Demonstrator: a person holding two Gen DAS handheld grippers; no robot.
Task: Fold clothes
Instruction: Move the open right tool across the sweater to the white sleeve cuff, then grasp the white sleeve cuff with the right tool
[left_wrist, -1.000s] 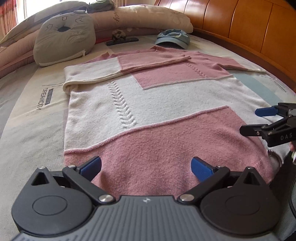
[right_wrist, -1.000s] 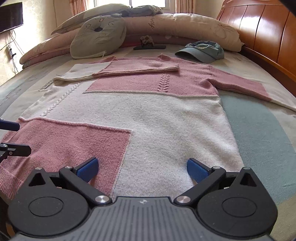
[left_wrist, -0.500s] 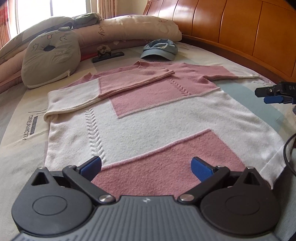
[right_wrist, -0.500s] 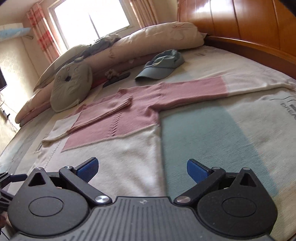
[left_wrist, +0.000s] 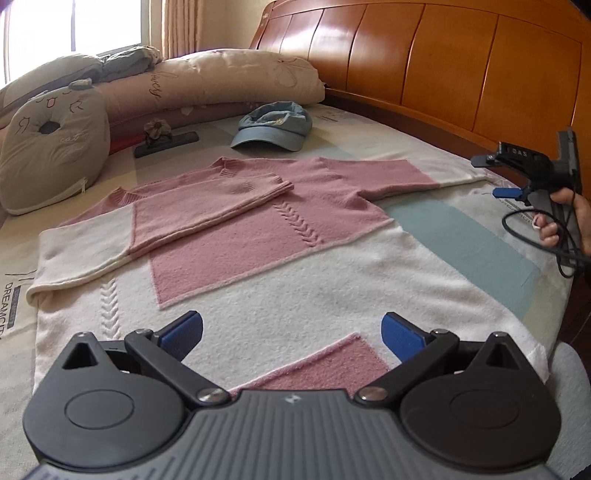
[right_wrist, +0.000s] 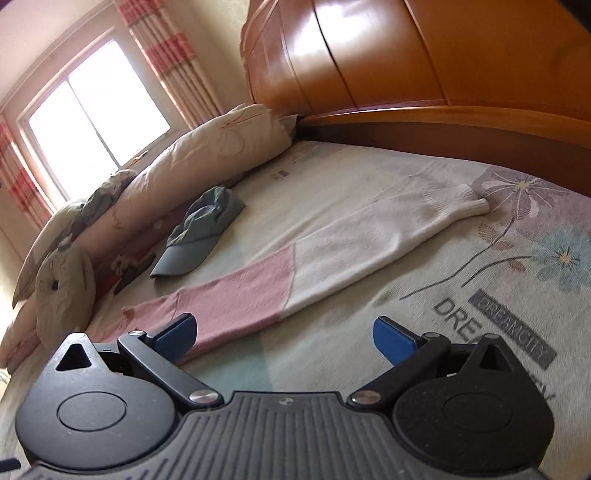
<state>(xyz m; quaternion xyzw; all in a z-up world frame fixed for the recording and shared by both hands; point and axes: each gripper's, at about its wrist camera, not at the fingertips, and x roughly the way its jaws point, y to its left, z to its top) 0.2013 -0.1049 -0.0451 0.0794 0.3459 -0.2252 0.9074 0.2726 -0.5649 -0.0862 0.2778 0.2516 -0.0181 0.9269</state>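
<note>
Right gripper (right_wrist: 283, 334) swung toward outstretched sleeve (right_wrist: 332, 254), both jaws wide, sweater (left_wrist: 258, 266) hem hidden by left gripper (left_wrist: 291, 332).

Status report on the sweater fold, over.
Both grippers, left and right, open and empty. Sweater flat on bed, one sleeve folded across chest, other sleeve stretched out, right gripper facing it. Cap beside that sleeve, not touching.

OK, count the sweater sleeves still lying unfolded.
1. The outstretched sleeve lies flat toward the headboard, near the right gripper. The other sleeve is already folded across the sweater's chest.
</note>
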